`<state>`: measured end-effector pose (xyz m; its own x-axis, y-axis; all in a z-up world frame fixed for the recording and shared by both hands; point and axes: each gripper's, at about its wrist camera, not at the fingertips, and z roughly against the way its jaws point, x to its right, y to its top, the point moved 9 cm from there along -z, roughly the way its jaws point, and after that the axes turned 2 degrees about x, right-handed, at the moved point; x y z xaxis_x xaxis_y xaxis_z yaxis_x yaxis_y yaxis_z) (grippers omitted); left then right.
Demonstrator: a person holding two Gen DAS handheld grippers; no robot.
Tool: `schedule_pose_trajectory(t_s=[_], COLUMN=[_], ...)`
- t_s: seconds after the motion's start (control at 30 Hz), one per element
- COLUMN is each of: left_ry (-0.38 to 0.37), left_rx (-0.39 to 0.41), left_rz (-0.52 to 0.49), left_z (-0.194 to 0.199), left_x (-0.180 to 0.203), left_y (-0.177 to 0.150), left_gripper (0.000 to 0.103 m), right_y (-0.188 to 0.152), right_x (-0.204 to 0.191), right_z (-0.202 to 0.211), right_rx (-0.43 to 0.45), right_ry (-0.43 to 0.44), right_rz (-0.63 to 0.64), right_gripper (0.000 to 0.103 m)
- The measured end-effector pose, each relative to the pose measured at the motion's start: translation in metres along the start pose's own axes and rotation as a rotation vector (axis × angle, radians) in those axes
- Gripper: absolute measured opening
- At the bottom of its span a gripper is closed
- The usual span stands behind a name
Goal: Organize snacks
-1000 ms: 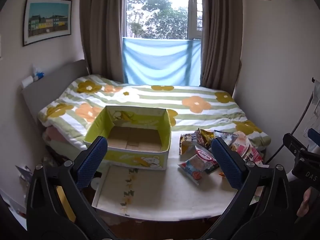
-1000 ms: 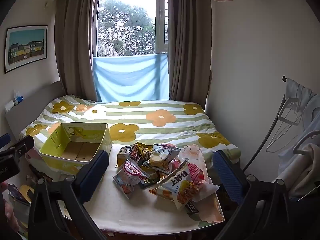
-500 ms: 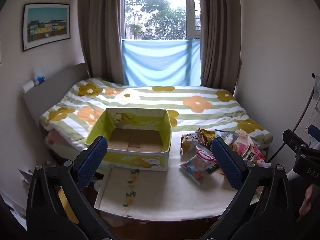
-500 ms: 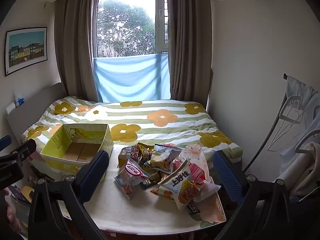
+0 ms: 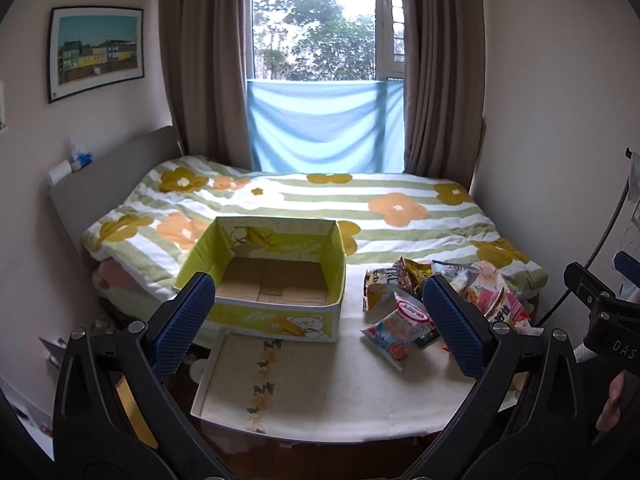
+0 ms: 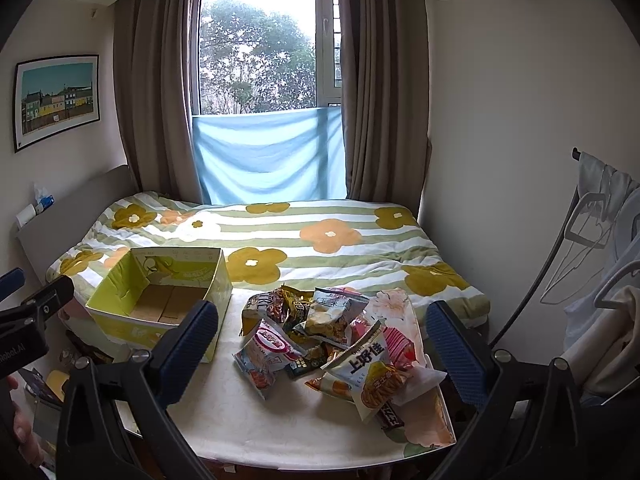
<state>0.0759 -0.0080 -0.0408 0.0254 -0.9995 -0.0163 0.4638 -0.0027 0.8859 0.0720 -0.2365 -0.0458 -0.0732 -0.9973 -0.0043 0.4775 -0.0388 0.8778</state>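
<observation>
Right wrist view gives you the best read on the printing: the cream bag at the near edge of the snack pile carries large dark characters, 上好佳, above a picture of orange sticks, and the pink-and-white bag beside it has a red oval logo too small to make out. At the left edge of that view the body of your left gripper shows the lettering "obot.AI", and in the left wrist view the body of your right gripper at the right edge reads "DAS". The snacks lie heaped on the right half of a white table with a faint flower pattern, while the open yellow-green box, printed with a cartoon bear, sits on the left half, well apart from the pile and with only its bare cardboard floor showing inside. Behind the table is a bed under a green-striped quilt with orange and mustard flowers, then brown curtains, a window with pale blue cloth across its lower part, and a framed picture of coloured houses. Your left gripper hangs above the near table edge facing the box, jaws spread wide and gripping nothing; your right gripper faces the pile, equally wide and empty.
</observation>
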Motion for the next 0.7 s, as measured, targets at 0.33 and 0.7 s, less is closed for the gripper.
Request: schedule_pose_trajectory(t_s=[0.33, 0.7], left_ry=[0.0, -0.001], left_rx=[-0.003, -0.009], left_rz=[-0.001, -0.005], left_z=[-0.0005, -0.001], left_x=[-0.0041, -0.0071], left_y=[-0.0014, -0.0043], left_gripper=[0.103, 0.103], right_y=[0.0006, 0.0025], right_x=[-0.0006, -0.0045], right_z=[0.0003, 0.0005], right_rx=[0.0, -0.006], right_ry=[0.0, -0.002], right_rz=[-0.005, -0.011], right_gripper=[0.103, 0.103])
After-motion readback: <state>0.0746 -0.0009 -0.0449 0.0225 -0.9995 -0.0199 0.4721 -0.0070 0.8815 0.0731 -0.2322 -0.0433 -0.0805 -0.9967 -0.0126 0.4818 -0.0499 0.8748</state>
